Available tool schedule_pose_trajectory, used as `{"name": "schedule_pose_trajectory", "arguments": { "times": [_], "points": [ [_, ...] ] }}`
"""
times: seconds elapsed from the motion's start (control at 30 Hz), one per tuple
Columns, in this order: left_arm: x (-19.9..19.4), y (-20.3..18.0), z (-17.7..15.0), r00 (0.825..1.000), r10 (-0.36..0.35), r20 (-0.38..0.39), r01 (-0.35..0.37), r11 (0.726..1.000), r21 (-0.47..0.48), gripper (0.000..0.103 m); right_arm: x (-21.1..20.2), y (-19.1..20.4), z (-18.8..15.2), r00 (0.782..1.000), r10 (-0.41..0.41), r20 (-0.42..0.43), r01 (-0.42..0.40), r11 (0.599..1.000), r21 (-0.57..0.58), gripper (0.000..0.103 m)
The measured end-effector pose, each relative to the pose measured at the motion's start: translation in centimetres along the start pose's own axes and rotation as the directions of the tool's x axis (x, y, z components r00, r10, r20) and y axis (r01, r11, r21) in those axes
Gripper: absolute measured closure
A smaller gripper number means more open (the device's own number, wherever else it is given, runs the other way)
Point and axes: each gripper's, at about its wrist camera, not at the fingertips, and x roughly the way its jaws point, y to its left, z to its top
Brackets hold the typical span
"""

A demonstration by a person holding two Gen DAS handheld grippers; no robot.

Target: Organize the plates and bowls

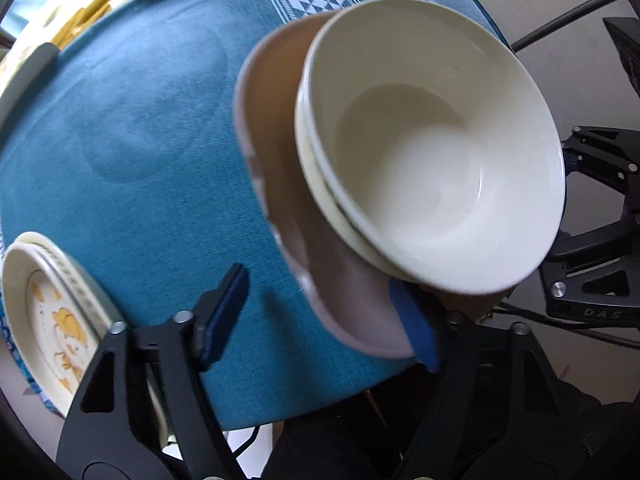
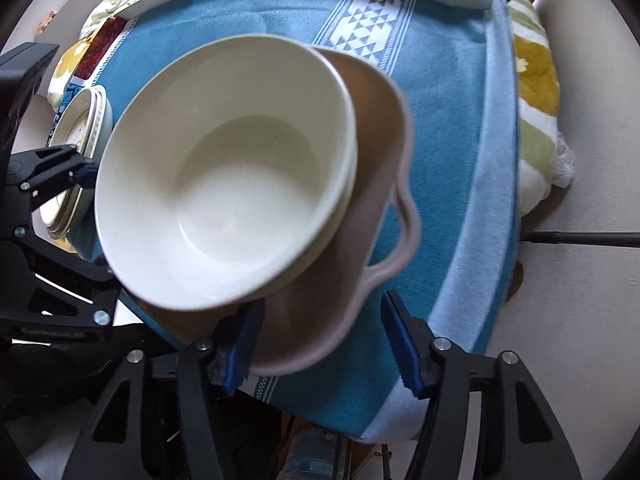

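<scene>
Covering the counter (image 2: 452, 128), a teal cloth (image 1: 160, 140) with a white triangle band at 12 o'clock, nested cream bowls (image 2: 224, 184) inside a pink dish (image 2: 372, 216) at centre, plates (image 1: 52, 312) at 8 o'clock, left tool (image 1: 320, 320) and right tool (image 2: 324, 344) both spread wide, gripping nothing.

bowls (image 1: 432, 148) nested in pink dish (image 1: 280, 184) | left gripper (image 1: 320, 320) open, right finger under dish | plates (image 1: 52, 320) lower-left | blue cloth (image 1: 140, 120)

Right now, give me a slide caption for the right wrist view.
White bowls nested in a tan dish, lifted between two open grippers above a blue cloth.
</scene>
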Motion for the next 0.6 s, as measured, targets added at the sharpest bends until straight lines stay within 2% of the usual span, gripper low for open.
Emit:
{"name": "schedule_pose_trajectory", "arguments": {
  "times": [0.07,0.1,0.13,0.17,0.2,0.47,0.6],
  "points": [
    [0.3,-0.2,0.2,1.000,-0.003,-0.002,0.003,1.000,0.005,0.066,0.5,-0.5,0.1,0.999,0.052,0.002,-0.052,0.998,0.020,0.058],
    [0.4,-0.3,0.2,1.000,-0.015,0.007,0.014,1.000,0.011,0.070,0.6,-0.6,0.1,0.998,0.062,0.003,-0.062,0.998,0.023,0.069],
    [0.5,-0.5,0.2,1.000,-0.017,0.014,0.017,1.000,0.016,0.078,0.8,-0.7,0.0,0.998,0.059,0.001,-0.059,0.998,0.018,0.070],
    [0.6,-0.7,0.2,1.000,-0.020,0.017,0.020,1.000,0.024,0.082,0.7,-0.7,-0.1,0.997,0.071,0.015,-0.071,0.997,0.014,0.073],
    [0.6,-1.0,0.2,1.000,-0.021,0.022,0.020,0.999,0.034,0.084,0.8,-0.6,-0.3,0.996,0.082,0.024,-0.082,0.997,0.003,0.080],
    [0.1,-1.4,-0.7,0.997,-0.009,0.072,0.005,0.998,0.055,0.086,0.1,-0.1,-1.6,0.992,0.098,0.080,-0.096,0.995,-0.035,0.080],
    [-1.0,-1.0,-2.3,0.995,0.006,0.102,-0.011,0.999,0.051,0.086,-0.6,0.0,-1.5,0.991,0.093,0.093,-0.087,0.994,-0.059,0.080]
  ]
}}
